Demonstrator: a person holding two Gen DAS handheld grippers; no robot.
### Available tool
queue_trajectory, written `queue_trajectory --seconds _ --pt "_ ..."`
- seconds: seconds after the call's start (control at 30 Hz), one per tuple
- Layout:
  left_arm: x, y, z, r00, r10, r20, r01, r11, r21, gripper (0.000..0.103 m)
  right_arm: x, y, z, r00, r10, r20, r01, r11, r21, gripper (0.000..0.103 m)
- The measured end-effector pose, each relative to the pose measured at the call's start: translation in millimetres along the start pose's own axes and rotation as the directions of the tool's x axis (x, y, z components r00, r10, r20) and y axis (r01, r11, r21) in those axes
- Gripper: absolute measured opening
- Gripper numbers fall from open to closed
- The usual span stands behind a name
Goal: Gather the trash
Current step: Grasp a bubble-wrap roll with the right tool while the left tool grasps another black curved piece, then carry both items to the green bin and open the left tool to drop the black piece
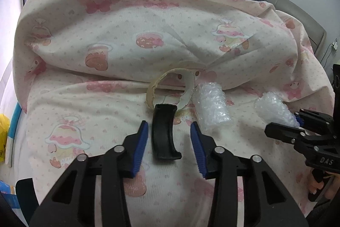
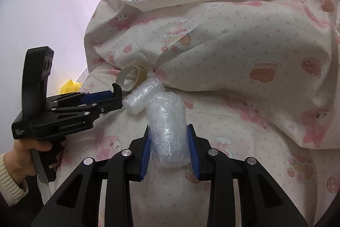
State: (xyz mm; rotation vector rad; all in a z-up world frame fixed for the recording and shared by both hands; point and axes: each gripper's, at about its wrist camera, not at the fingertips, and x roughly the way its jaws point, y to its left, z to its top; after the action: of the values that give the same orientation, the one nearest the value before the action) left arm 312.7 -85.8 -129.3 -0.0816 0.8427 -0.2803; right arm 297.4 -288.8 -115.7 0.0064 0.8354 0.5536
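On the bed lie four pieces of trash: one black curved plastic piece [image 1: 164,133], two bubble-wrap rolls and one cardboard tape ring [image 1: 170,88].

The left gripper [image 1: 169,142] stands wide, its blue pads on either side of the black piece without touching it; the piece lies flat on the quilt [image 1: 85,110] between them. In the right wrist view the same gripper [image 2: 115,97] shows from the side, its tips at the black piece, just in front of the ring.

The right gripper [image 2: 169,147] is half closed around the near roll [image 2: 167,133]; both pads touch the wrap, which bulges slightly between them. It cannot be told whether the roll is lifted or rests on the quilt.

Just beyond, the second roll [image 2: 141,98] lies touching the first one's far end, beside the ring. The ring stands on edge against the fold of the bunched quilt behind.
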Motion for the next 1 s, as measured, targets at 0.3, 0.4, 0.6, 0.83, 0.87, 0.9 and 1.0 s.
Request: queue_trajectory --seconds 0.3,0.4,0.6,0.83,0.87,0.9,1.0 --pt "9 4 1 1.000 0.000 -0.023 0.000 1.000 -0.023 0.027 -2 1 2 1.000 0.009 -0.002 -0.009 1.000 -0.005 0.033" --pt "7 0 0 1.000 -0.016 -0.026 0.016 1.000 -0.004 0.023 -3 3 4 1.000 0.006 0.002 -0.006 1.000 -0.002 0.033" --pt "-7 -8 -9 0.999 -0.042 -0.014 0.042 0.999 0.024 0.022 -7 19 10 1.000 0.015 0.017 -0.015 1.000 -0.011 0.033" --pt "-37 0 -22 0.999 -0.043 0.013 0.043 0.999 0.034 0.022 -14 42 13 1.000 0.015 0.026 -0.015 1.000 -0.012 0.033" --pt "-43 3 -26 0.999 -0.039 0.016 0.039 0.999 0.039 0.022 -15 46 13 0.999 0.015 0.029 -0.015 1.000 -0.008 0.033" --pt "-43 2 -23 0.999 -0.034 0.016 0.034 0.999 0.042 0.022 -16 48 14 0.999 0.016 0.031 -0.016 1.000 -0.005 0.033" --pt "-58 11 -34 1.000 -0.022 0.017 0.022 0.999 0.048 0.022 -18 59 16 0.999 0.021 0.039 -0.021 1.000 0.008 0.033"
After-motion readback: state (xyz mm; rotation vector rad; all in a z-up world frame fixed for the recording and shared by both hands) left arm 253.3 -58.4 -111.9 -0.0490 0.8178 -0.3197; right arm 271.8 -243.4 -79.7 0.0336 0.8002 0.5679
